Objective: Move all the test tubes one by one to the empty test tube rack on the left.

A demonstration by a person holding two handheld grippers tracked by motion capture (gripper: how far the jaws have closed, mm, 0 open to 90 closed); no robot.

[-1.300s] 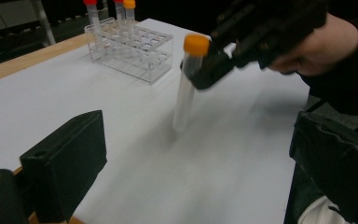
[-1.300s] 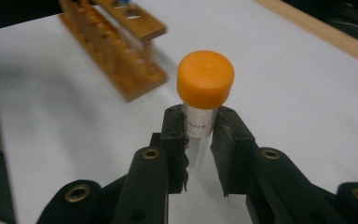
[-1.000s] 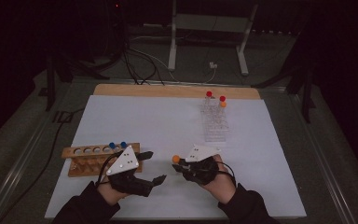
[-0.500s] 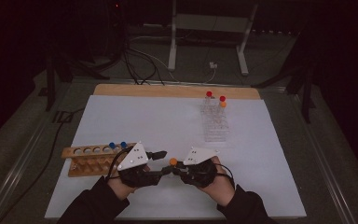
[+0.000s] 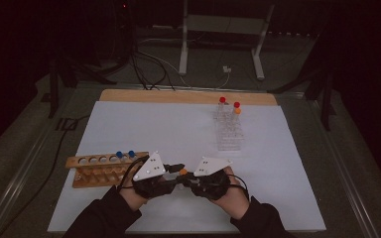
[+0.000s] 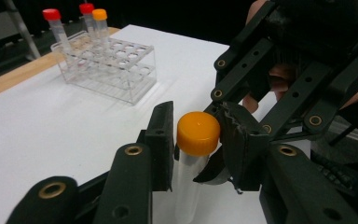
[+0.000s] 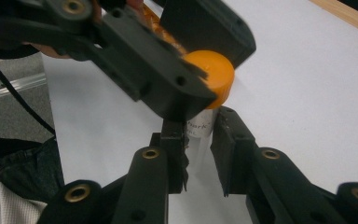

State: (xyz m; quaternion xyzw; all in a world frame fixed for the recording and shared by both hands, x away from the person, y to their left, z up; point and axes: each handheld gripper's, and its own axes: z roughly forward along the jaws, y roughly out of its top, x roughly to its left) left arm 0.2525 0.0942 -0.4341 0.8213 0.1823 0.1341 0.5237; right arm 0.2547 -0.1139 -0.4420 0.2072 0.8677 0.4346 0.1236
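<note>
**Both hand-held grippers meet on the orange-capped tube**

From the high view, your left hand-held gripper [image 5: 174,170] and right hand-held gripper [image 5: 187,177] sit tip to tip near the front edge of the white table [image 5: 168,124], with the clear plastic tube with an orange screw cap [image 5: 183,171] between them. The wooden tube rack [image 5: 99,169] lies just left of your left hand and carries two blue-capped tubes [image 5: 125,155]; the clear plastic rack [image 5: 228,133] stands well apart toward the far side, with red- and orange-capped tubes in it.

In the left gripper view, your left hand-held gripper [image 6: 196,140] has just been closing, and its jaws now flank the orange cap [image 6: 198,133], the right-hand one touching it; I cannot tell if the other one touches. The right hand-held gripper's linkage [image 6: 279,79] shows behind.

In the right gripper view, your right hand-held gripper [image 7: 200,151] is clenched on the tube's clear body [image 7: 199,133] below the cap [image 7: 212,77], while the left hand-held gripper's jaws close around that cap from above.
</note>
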